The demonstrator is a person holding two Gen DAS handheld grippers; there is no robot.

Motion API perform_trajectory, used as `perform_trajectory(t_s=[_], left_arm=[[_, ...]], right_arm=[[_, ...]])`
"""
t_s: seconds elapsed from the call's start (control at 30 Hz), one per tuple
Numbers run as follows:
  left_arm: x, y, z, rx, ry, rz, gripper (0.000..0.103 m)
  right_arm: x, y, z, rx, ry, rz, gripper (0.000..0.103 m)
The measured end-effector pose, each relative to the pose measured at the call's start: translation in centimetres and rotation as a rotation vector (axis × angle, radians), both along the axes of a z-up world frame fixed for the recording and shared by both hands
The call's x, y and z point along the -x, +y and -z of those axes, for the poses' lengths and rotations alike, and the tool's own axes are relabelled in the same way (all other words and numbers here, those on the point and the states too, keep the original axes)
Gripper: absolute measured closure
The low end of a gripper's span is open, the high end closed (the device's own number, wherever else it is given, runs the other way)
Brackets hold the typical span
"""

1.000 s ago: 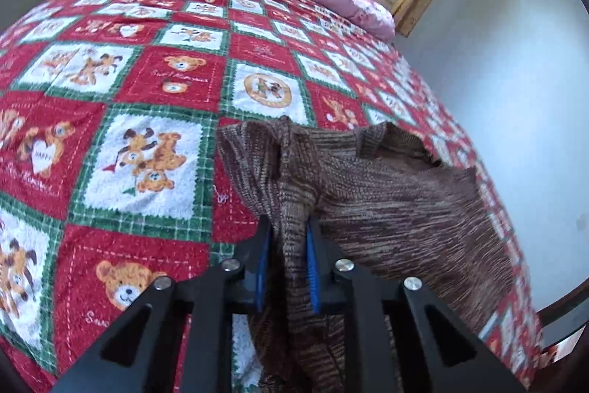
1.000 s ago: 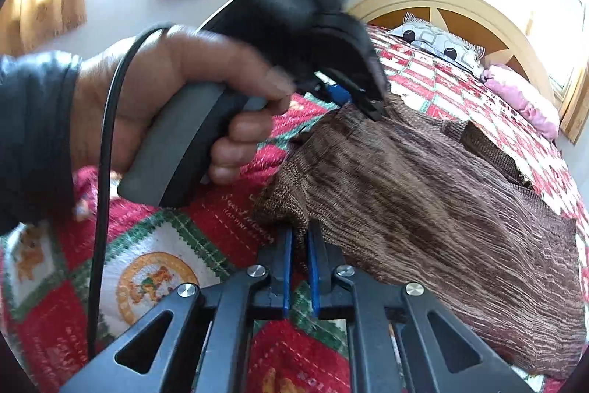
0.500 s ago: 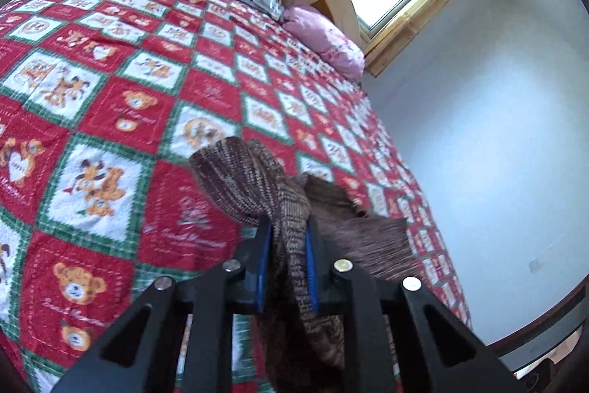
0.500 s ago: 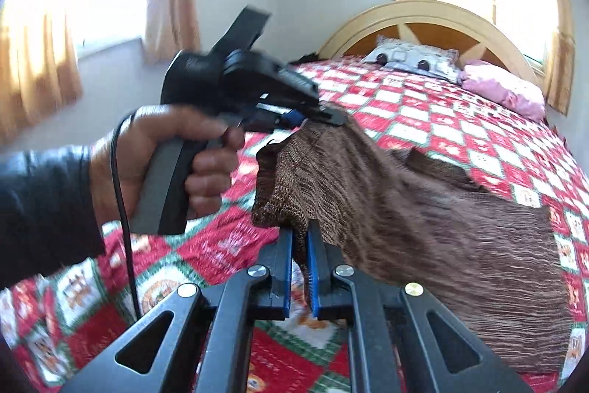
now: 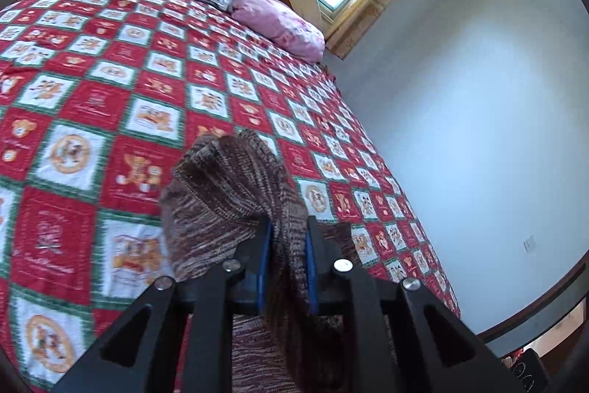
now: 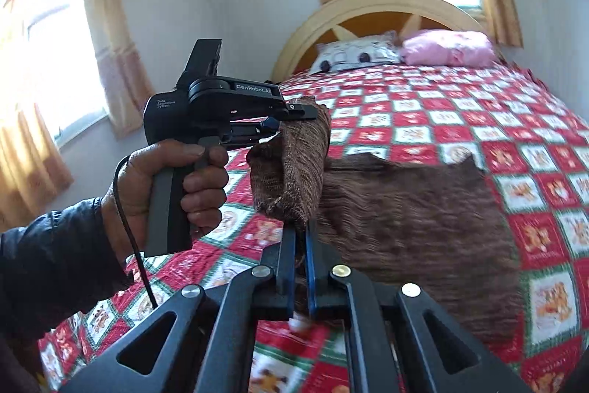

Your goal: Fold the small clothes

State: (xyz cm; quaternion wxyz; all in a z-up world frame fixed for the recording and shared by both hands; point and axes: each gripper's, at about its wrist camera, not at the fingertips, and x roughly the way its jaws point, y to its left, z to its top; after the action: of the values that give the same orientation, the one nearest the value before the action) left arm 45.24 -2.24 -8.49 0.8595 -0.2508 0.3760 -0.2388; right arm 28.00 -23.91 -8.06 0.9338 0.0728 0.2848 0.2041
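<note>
left claw (image 5: 288, 244): clamped on bunched edge of brown knit garment (image 5: 235, 194), lifted off bed | right claw (image 6: 300, 238): pinched tight on same garment's other raised fold | garment: near edge held up between both claws, rest flat on red teddy-bear quilt (image 6: 460, 113) | left hand (image 6: 173, 179) grips handle

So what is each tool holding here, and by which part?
Both hold the brown knit garment: the left tool and right tool each pinch a bunched edge, lifted off the bedspread.
</note>
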Motion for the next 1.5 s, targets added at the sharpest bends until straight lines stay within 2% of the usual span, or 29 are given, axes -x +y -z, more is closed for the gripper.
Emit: perform_trajectory(t_s=[0.23,0.53,0.73,0.83,0.9,0.93,0.97,1.03,1.07,1.1,1.17,1.23,1.27,1.33,1.37,1.4,1.5], left_arm=[[-2.1,-6.9,1.3,-0.058,0.041,0.086,0.086],[-2.8,-15.1,3.6,-0.176,0.071,0.190,0.086],[-2.6,-18.4,4.2,-0.284,0.065,0.223,0.082],[-1.4,-19.5,2.1,-0.331,-0.005,0.248,0.080],[0.3,-19.4,0.2,-0.344,-0.081,0.276,0.065],[1.1,-19.2,-0.6,-0.361,-0.118,0.275,0.046],[2.3,-18.7,-1.3,-0.390,-0.156,0.264,0.032],[4.0,-17.3,-1.5,-0.435,-0.195,0.244,0.029],[5.1,-16.1,-1.0,-0.485,-0.190,0.231,0.029],[5.7,-15.2,-0.3,-0.526,-0.178,0.214,0.029],[6.7,-13.4,1.6,-0.588,-0.145,0.187,0.029],[7.7,-11.4,4.0,-0.649,-0.103,0.151,0.030],[7.9,-10.8,4.8,-0.646,-0.078,0.147,0.031],[8.4,-9.4,6.2,-0.593,-0.019,0.131,0.034],[8.7,-8.6,6.6,-0.529,0.003,0.130,0.042],[8.8,-8.4,6.8,-0.484,0.021,0.134,0.046],[10.3,-8.0,6.4,-0.401,0.026,0.121,0.049]], right_arm=[[0.6,-6.3,1.6,-0.071,0.068,0.087,0.099],[1.7,-12.2,5.2,-0.083,0.209,0.227,0.099],[2.4,-14.0,7.2,-0.111,0.279,0.263,0.101],[3.1,-14.7,8.0,-0.119,0.289,0.284,0.101],[3.4,-15.1,8.1,-0.126,0.289,0.287,0.101],[3.7,-15.4,8.1,-0.140,0.285,0.290,0.101],[3.8,-15.5,8.0,-0.142,0.280,0.292,0.101],[4.1,-15.4,7.1,-0.113,0.248,0.304,0.083],[4.1,-15.3,6.8,-0.105,0.235,0.304,0.043],[4.3,-15.0,6.1,-0.101,0.206,0.297,0.015],[4.3,-14.8,5.1,-0.109,0.155,0.288,0.014],[3.4,-13.7,4.1,-0.060,0.134,0.260,0.014],[2.7,-13.2,3.8,-0.040,0.128,0.251,0.015],[0.8,-12.4,3.8,-0.006,0.159,0.239,0.027],[-0.3,-12.5,4.3,-0.007,0.203,0.241,0.047],[-1.1,-12.8,4.9,-0.020,0.240,0.252,0.064],[-2.1,-13.3,6.5,-0.011,0.300,0.290,0.066]])
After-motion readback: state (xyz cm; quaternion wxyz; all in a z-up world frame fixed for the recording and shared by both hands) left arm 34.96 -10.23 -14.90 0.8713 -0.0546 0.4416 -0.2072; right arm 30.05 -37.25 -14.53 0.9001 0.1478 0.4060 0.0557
